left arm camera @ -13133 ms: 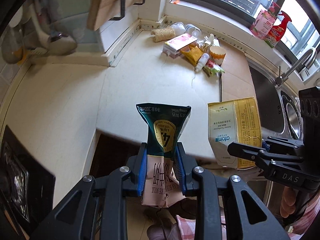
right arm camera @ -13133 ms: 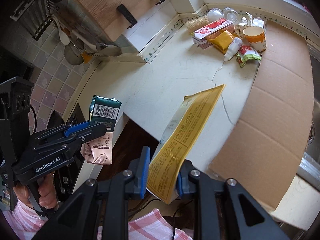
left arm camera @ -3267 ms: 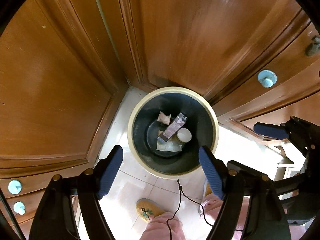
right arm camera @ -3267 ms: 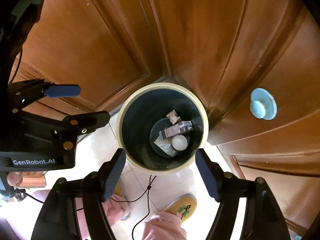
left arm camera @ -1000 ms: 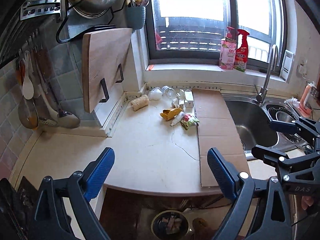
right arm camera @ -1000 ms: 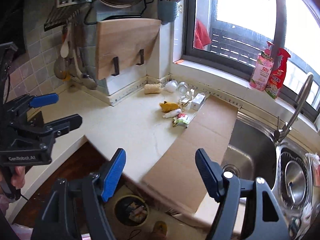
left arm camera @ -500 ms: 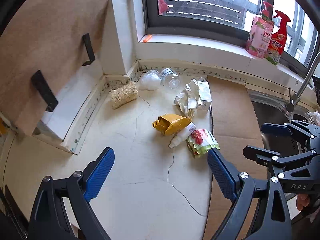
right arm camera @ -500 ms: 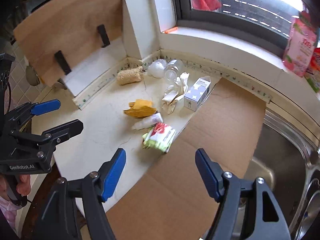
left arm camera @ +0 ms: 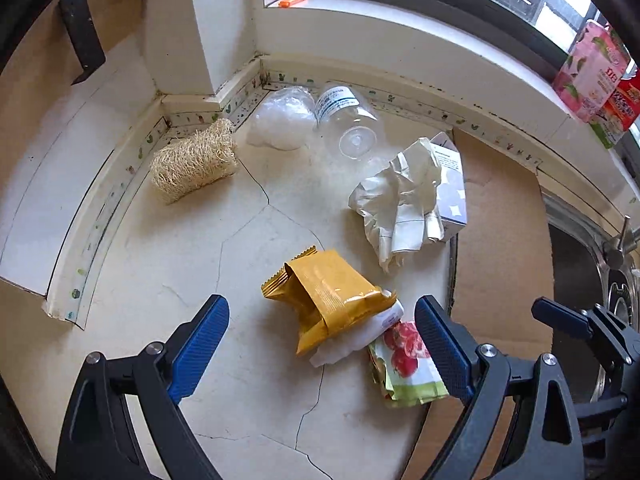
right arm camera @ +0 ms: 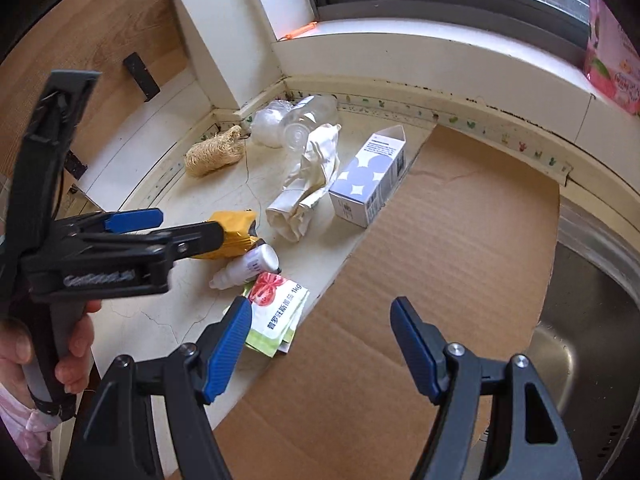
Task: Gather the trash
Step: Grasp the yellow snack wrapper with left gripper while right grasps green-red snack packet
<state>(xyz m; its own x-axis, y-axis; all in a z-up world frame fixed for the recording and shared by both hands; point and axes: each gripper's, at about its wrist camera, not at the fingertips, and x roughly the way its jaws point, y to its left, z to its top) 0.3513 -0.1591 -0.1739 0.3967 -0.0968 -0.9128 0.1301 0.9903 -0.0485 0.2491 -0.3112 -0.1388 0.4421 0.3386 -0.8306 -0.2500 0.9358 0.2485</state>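
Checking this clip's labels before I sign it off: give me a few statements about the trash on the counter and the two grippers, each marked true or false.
1. Both grippers are open and empty. True: nothing sits between the pads of the left gripper or the right gripper.
2. The yellow snack wrapper lies partly over the small white dropper bottle. True.
3. The purple-and-white carton stands upright on the cardboard sheet. False: it lies on its side at the edge of that sheet.
4. The crumpled white paper is in the sink. False: it lies on the counter against the carton.
5. The loofah scrubber touches the tomato sachet. False: they lie well apart.
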